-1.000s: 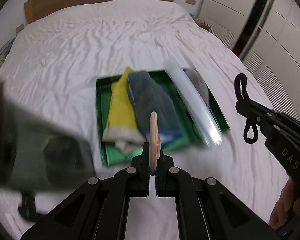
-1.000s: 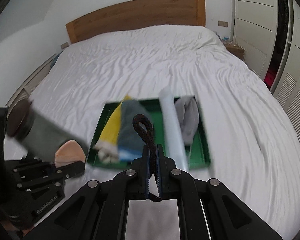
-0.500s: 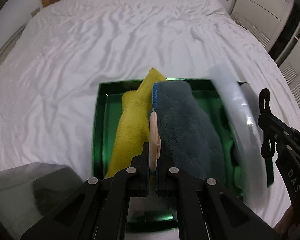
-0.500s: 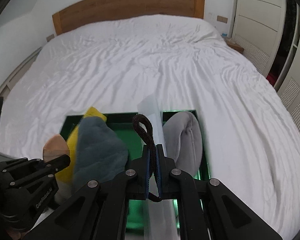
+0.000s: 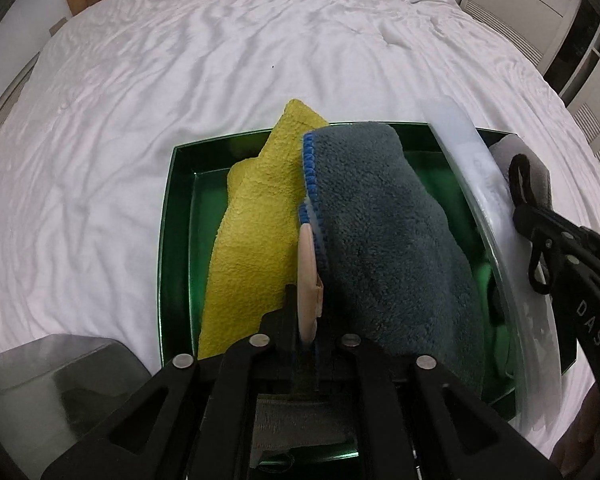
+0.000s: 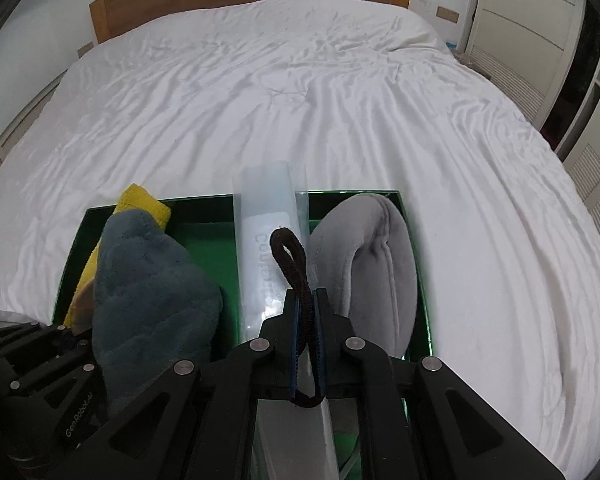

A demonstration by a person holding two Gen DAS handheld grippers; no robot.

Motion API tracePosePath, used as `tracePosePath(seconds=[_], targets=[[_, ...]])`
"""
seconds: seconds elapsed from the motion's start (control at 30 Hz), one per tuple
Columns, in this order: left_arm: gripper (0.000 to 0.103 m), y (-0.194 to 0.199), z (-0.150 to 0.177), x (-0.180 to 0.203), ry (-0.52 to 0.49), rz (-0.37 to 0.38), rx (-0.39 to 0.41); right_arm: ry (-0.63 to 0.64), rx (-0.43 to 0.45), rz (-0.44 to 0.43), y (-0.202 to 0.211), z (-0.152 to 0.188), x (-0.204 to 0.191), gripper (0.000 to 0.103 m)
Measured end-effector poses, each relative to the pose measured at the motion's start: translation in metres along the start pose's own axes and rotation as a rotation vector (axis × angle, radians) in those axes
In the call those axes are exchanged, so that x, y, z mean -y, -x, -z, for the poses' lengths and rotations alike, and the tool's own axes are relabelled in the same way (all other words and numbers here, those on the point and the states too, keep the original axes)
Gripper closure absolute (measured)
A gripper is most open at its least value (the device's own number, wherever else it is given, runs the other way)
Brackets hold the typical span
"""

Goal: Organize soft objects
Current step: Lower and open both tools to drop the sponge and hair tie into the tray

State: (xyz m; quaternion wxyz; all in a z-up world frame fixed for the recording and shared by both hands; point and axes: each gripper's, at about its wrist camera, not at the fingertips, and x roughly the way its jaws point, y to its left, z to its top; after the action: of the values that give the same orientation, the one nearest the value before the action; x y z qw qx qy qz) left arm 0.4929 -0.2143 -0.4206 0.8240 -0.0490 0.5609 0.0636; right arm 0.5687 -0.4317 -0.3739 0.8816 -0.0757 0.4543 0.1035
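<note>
A green tray [image 5: 180,216] lies on the white bed and holds a yellow towel [image 5: 252,236], a grey-blue towel [image 5: 384,240], a clear plastic roll [image 5: 472,160] and a grey cloth [image 6: 376,264]. My left gripper [image 5: 309,280] is shut on a flat tan piece [image 5: 306,276] and hovers just above the two towels. My right gripper [image 6: 305,304] is shut on a black cord loop [image 6: 290,248] over the plastic roll [image 6: 266,232], between the grey-blue towel [image 6: 148,292] and the grey cloth.
The white wrinkled bedsheet [image 6: 300,100] stretches far ahead to a wooden headboard [image 6: 252,4]. White wardrobe doors [image 6: 532,12] stand at the right. A grey translucent thing [image 5: 52,384] hangs at the lower left of the left wrist view.
Both grippers have moved down and forward toward the tray, which now fills the lower half of both views. Both stay shut on the same things.
</note>
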Motion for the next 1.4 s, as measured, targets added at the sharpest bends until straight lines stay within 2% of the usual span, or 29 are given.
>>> tracePosePath(seconds=[0.03, 0.1, 0.2, 0.37, 0.57, 0.87, 1.4], targets=[[0.093, 0.001, 0.001, 0.0, -0.004, -0.002, 0.004, -0.001, 0.003, -0.005, 0.0, -0.001, 0.0, 0.094], [0.08, 0.007, 0.001, 0.001, -0.015, -0.014, 0.02, 0.003, 0.005, -0.013, 0.003, 0.0, 0.001, 0.085], [0.077, 0.017, 0.004, 0.001, -0.023, -0.021, 0.041, 0.0, 0.013, -0.015, 0.007, -0.001, 0.002, 0.073], [0.077, 0.026, 0.002, -0.002, -0.018, -0.017, 0.047, 0.01, 0.021, -0.025, 0.013, 0.0, -0.001, 0.072], [0.066, 0.029, -0.001, -0.001, -0.02, -0.022, 0.056, 0.016, 0.028, -0.02, 0.022, 0.003, -0.007, 0.067], [0.066, 0.032, 0.0, -0.001, -0.016, -0.023, 0.067, 0.019, 0.032, -0.008, 0.03, 0.006, -0.01, 0.061], [0.066, 0.033, -0.002, 0.001, -0.007, -0.036, 0.074, 0.025, -0.01, 0.013, 0.015, 0.011, -0.001, 0.061]])
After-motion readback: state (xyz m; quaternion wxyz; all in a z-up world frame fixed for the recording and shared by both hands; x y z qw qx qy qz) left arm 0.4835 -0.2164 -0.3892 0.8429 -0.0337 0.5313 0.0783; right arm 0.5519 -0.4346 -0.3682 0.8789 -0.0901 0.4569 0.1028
